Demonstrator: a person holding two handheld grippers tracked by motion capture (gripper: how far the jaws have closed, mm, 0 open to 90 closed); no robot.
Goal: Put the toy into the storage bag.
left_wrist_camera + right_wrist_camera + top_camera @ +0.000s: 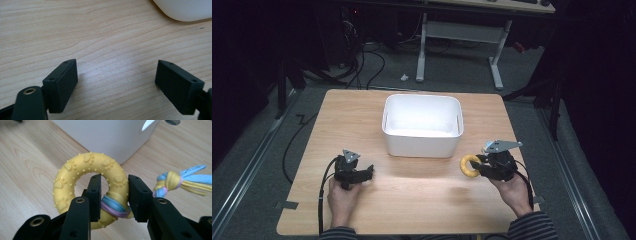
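Observation:
A yellow rubber ring toy with paw prints and a knotted blue, yellow and pink rope tied to it is held just above the table. My right gripper is shut on the ring's band, one jaw inside the hole and one outside. In the high view the ring sits at the right gripper, right of the white bin. My left gripper rests low over the wooden table at the front left, and its jaws stand open with nothing between them.
The white plastic bin stands at the table's middle, a little toward the far edge; its inside looks bare. Its wall rises just beyond the held ring. A desk frame and cables lie on the floor behind the table.

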